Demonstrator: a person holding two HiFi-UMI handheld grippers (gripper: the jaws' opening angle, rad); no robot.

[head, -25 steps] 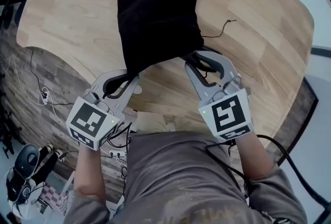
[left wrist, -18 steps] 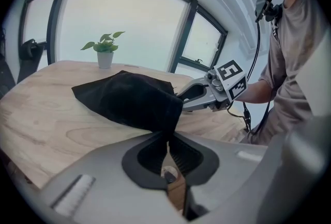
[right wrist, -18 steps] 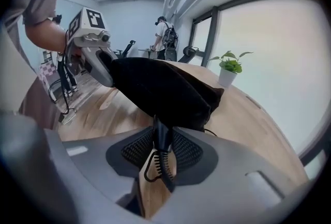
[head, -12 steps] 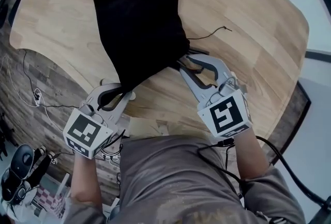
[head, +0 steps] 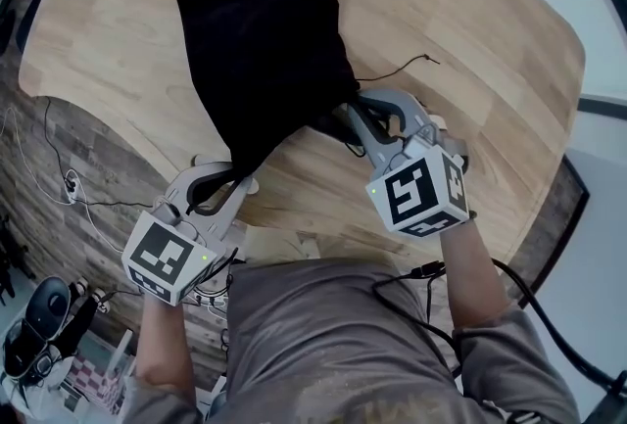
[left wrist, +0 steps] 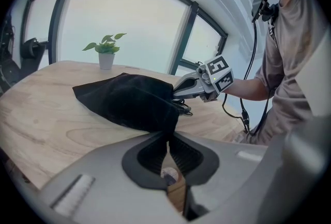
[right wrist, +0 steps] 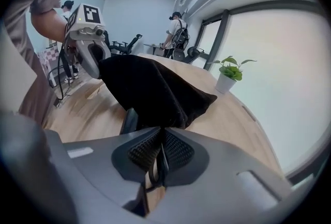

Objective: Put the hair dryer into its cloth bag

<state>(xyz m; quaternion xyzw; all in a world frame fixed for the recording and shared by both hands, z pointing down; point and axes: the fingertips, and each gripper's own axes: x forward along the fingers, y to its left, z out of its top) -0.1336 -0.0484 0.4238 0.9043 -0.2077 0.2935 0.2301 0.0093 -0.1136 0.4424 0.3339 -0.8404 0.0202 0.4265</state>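
The black cloth bag lies bulging on the wooden table, mouth toward me. No hair dryer shows. My left gripper is shut on the near left corner of the bag's mouth; in the left gripper view the cloth runs into its closed pads. My right gripper has just been closing and is shut on the right side of the mouth, cloth and cord pinched between its pads. A thin drawstring trails right across the table. Something dark grey shows under the mouth; I cannot tell what it is.
A small potted plant stands at the table's far edge by the curved window. The table's near curved edge runs under my left gripper. Cables and a power strip lie on the floor. People and chairs are far off.
My right gripper has rolled, moved in to the bag's mouth and its jaws have closed on the cloth. The left gripper keeps its hold and has hardly moved.
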